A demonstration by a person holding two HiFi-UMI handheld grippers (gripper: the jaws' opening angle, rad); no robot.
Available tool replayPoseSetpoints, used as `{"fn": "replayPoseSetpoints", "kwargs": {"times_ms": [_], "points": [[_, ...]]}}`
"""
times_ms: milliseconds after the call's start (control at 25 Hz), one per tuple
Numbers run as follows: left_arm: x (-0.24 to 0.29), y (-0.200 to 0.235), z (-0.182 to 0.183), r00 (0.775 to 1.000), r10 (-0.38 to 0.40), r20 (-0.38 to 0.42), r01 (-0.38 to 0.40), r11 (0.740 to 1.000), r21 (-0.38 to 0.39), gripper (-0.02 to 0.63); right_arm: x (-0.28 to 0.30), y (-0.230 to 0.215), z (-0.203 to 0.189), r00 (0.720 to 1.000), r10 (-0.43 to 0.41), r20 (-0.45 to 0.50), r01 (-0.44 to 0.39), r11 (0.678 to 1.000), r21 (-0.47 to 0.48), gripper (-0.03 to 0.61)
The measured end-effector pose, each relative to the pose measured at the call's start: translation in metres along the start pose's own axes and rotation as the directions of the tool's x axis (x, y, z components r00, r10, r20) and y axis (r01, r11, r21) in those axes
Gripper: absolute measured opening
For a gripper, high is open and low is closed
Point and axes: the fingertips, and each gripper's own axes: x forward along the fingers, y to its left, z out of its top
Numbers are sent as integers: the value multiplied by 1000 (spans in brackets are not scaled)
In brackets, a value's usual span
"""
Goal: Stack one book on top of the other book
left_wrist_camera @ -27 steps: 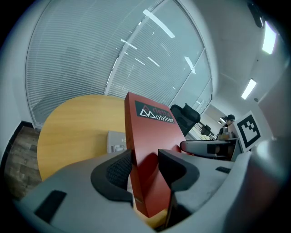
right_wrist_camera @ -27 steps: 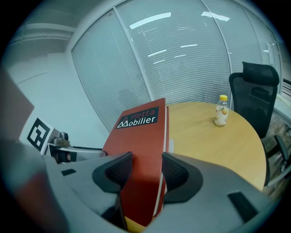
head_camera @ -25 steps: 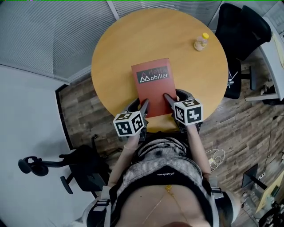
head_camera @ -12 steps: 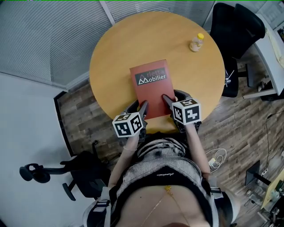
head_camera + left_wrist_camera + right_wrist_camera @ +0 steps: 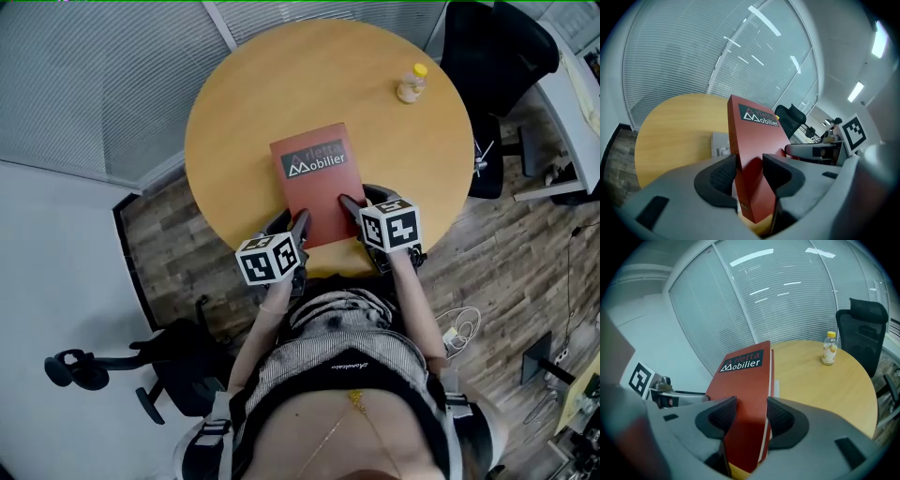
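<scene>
Seemingly almost finished: the red book [image 5: 313,180] lies at the surface's [image 5: 253,103] near edge over what looks like a grey book [image 5: 720,144], left tongs [image 5: 749,171] and right tongs [image 5: 746,416] each clamping a near corner, release remaining.

The only wording I can read is on the red book [image 5: 314,183]. A black label [image 5: 314,162] across the far end of its cover carries a white triangle logo and the word "Mobilier" in white. Above that word runs a line of dim red letters. In the right gripper view I make out "rletta", and whatever leads it is too faint to read.

Fine print low on the red book's spine, seen in the left gripper view, is too small for me. The grey book [image 5: 720,144] showing from under the red book bears print I can't read either.

At the red book's near corners, the left gripper [image 5: 292,223] and the right gripper [image 5: 361,202] each carry a cube [image 5: 270,260] [image 5: 391,225]. Both cubes show black-and-white square markers, patterns without letters.

Beyond the red book's far right corner, the label on the bottle [image 5: 408,84] is unreadable.
</scene>
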Motion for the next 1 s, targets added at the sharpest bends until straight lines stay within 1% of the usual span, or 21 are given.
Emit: {"fn": "replayPoseSetpoints", "kwargs": {"times_ms": [280,720,1000], "points": [[11,9,-11,999,0,-48,1,1000,6,183,13,-7,-13,999,-7,-45,9,999,31,216],[34,23,-39,990,4,-137,-4,1000,0,178,37,-22,-45,993,-4,-121,15,996,86,216],[48,33,-52,984,16,-178,-21,999,-27,178,52,-30,-59,987,-13,-158,26,996,82,216]]}}
